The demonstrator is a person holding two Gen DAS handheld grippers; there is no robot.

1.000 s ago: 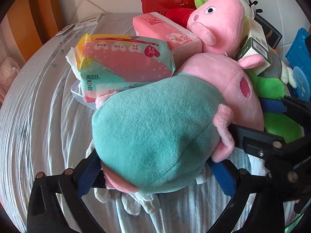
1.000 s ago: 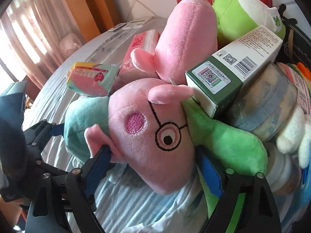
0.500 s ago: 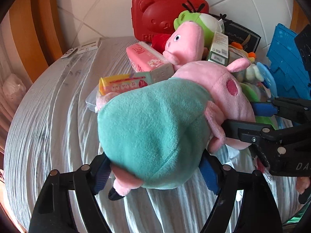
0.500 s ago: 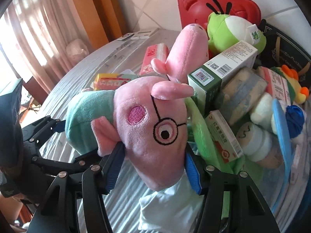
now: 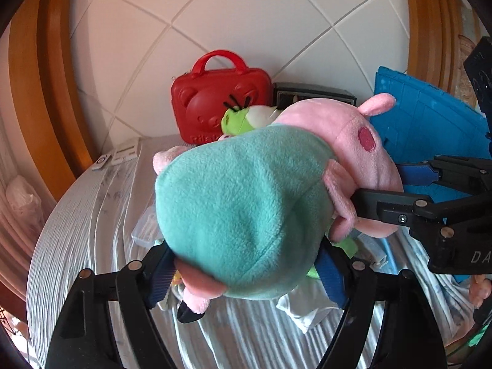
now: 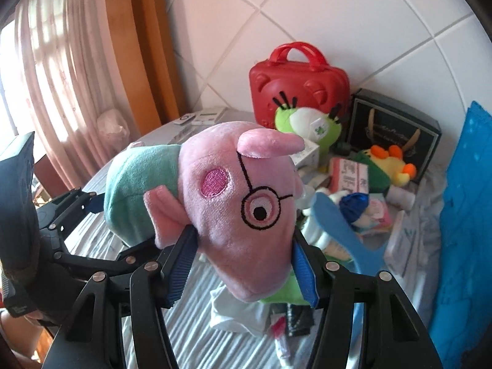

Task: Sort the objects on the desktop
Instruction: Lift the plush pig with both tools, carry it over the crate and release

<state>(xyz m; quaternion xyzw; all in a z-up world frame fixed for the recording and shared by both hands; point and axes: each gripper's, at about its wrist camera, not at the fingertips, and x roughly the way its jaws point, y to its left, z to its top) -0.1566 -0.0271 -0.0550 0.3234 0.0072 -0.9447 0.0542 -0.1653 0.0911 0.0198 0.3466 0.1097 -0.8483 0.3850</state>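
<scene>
A plush pig with a teal body and a pink head with glasses hangs in the air above the cluttered table, carried by both grippers. My left gripper is shut on the teal body, its blue pads pressing in on both sides. My right gripper is shut on the pink head, just below the eye. In the left wrist view the right gripper comes in from the right onto the head. The right wrist view has the left gripper at the left, on the body.
Against the tiled wall stand a red bear-faced case, a black gift box and a blue board. A green plush, a yellow duck plush, packets and small boxes crowd the striped cloth. Two remotes lie far left.
Both grippers closed tighter on the plush pig, then lifted it up off the pile of toys and boxes; the table and the clutter now sit lower and farther away.
</scene>
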